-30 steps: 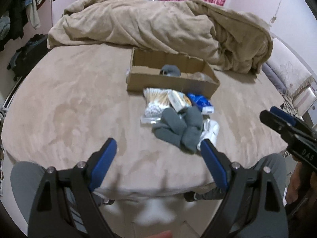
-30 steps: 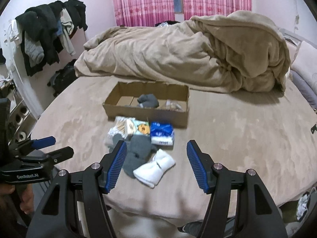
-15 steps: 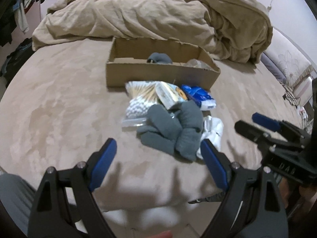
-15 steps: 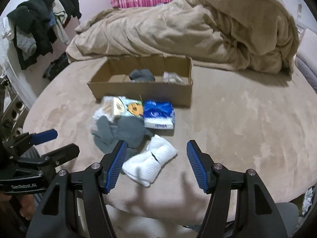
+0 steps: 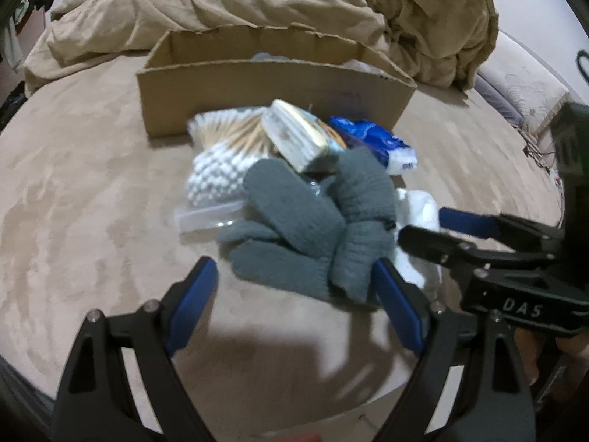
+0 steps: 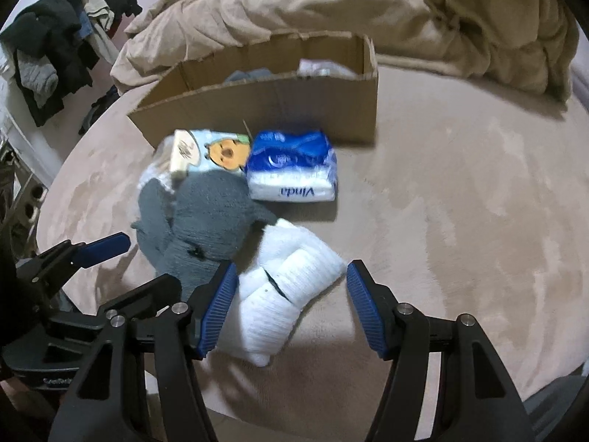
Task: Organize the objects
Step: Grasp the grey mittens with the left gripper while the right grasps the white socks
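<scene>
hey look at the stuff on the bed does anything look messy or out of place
Yes. In front of the cardboard box, the items sit in a loose heap on the bed: grey socks overlap the cotton swab bag and touch the white socks. The box's top edge is ragged.

Bed cover (image 6: 460,191): short-napped beige cloth, matt, mottled where the pile lies unevenly. Duvet (image 5: 257,7): soft tan fabric, crumpled, matt. Box (image 5: 272,92): plain brown corrugated cardboard, dull, with rough torn edges. Grey socks (image 5: 309,228): fuzzy knit, ribbed at the cuff. White socks (image 6: 291,294): ribbed knit, matt. Tissue pack (image 6: 292,169): glossy blue-and-white plastic film. Swab bag (image 5: 217,169): clear shiny plastic over wooden sticks with cotton tips. Left gripper (image 5: 296,305) and right gripper (image 6: 289,307): matt black plastic arms, ridged blue pads, bright metal screw heads.
</scene>
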`<state>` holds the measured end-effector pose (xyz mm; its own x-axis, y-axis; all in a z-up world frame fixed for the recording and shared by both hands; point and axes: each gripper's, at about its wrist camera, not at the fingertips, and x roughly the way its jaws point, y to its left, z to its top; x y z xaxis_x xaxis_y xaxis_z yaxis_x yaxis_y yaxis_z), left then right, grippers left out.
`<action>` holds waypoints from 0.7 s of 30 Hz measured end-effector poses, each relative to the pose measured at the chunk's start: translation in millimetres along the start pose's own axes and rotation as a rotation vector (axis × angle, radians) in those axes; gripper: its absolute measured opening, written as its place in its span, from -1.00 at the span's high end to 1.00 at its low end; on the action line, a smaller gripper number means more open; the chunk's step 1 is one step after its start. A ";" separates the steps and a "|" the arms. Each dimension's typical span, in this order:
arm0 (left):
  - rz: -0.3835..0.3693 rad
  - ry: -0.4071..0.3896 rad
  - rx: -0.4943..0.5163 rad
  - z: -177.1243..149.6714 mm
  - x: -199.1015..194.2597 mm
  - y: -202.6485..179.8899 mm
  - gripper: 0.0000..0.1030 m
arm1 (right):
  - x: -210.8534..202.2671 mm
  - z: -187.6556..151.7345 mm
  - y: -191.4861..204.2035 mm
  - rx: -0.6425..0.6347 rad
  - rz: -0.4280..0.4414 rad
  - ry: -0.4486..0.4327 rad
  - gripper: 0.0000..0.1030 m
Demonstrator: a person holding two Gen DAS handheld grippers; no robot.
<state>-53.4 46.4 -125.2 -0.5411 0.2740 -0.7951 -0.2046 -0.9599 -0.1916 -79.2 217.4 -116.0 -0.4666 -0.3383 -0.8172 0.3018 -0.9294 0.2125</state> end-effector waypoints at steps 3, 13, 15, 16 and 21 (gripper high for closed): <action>-0.056 -0.008 0.016 -1.6 6.3 1.7 -0.68 | 7.8 -2.2 -5.2 0.020 0.050 0.033 -0.18; -0.074 0.025 0.094 6.7 18.2 -25.2 -0.21 | -17.8 -6.0 -20.4 0.018 0.071 0.010 0.10; -0.073 0.034 0.094 9.1 22.0 -28.7 -0.08 | -26.4 -8.3 -25.8 0.015 0.046 -0.003 0.10; -0.075 0.037 0.092 9.6 22.4 -30.1 0.03 | -28.8 -9.4 -27.4 0.014 0.038 -0.007 0.10; -0.092 0.029 0.101 9.9 10.7 -38.1 0.26 | -43.4 -14.5 -33.2 0.019 0.019 -0.021 0.10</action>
<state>-59.6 86.5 -120.8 -0.4930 0.3578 -0.7931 -0.3343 -0.9195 -0.2071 -57.0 265.1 -95.4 -0.4780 -0.3589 -0.8017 0.2950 -0.9253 0.2383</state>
